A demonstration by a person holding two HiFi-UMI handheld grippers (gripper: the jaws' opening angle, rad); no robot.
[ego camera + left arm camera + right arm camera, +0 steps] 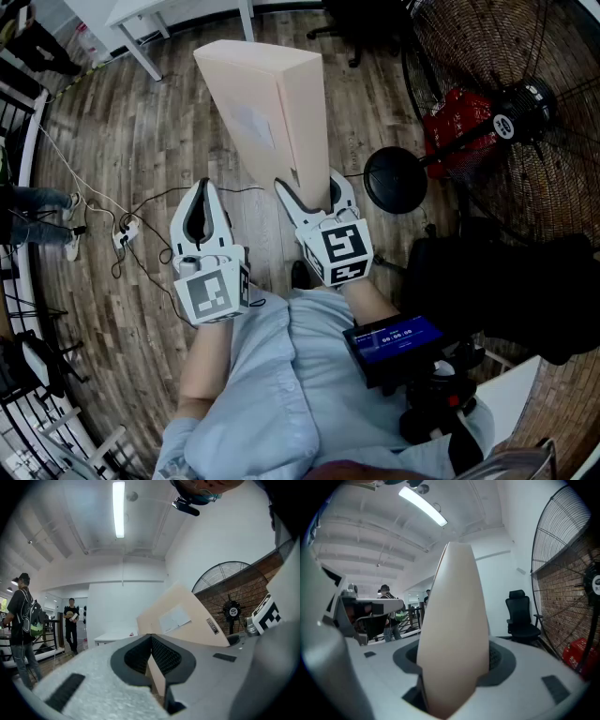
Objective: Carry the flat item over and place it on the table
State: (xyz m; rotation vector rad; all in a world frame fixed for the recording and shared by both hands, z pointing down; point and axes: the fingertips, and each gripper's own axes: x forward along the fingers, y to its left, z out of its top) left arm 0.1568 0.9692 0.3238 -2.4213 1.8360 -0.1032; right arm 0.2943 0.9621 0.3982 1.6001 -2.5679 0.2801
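Observation:
The flat item is a thin beige cardboard box with a pale label on its face, held upright over the wooden floor. My right gripper is shut on its lower edge, and in the right gripper view the box's narrow edge fills the gap between the jaws. My left gripper hangs just left of the box, apart from it, with its jaws shut and nothing between them. In the left gripper view the box leans beyond the closed pads.
A large standing fan with a red part and a round black base is close on the right. White table legs stand far ahead. Cables and a power strip lie left. People stand far off, and a black office chair too.

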